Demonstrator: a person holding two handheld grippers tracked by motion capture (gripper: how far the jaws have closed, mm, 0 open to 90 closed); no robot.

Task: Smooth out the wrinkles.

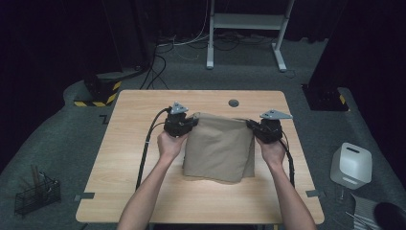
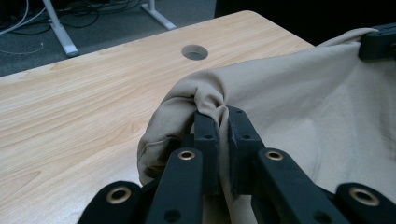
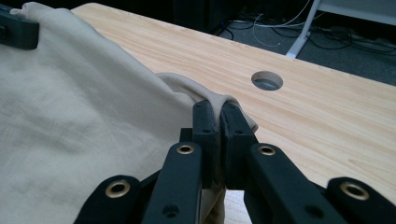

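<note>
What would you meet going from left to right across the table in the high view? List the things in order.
Left gripper → beige cloth → right gripper; both grippers' jaws are shut on the cloth's far corners above the wooden table.

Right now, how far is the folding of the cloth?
Done: the cloth already lies doubled on the table, layered at its right edge. In hand: the left gripper and the right gripper are each shut on a far corner, the edge between them lifted. Left: probably bring that edge over and release; the cloth is not yet flat.
</note>
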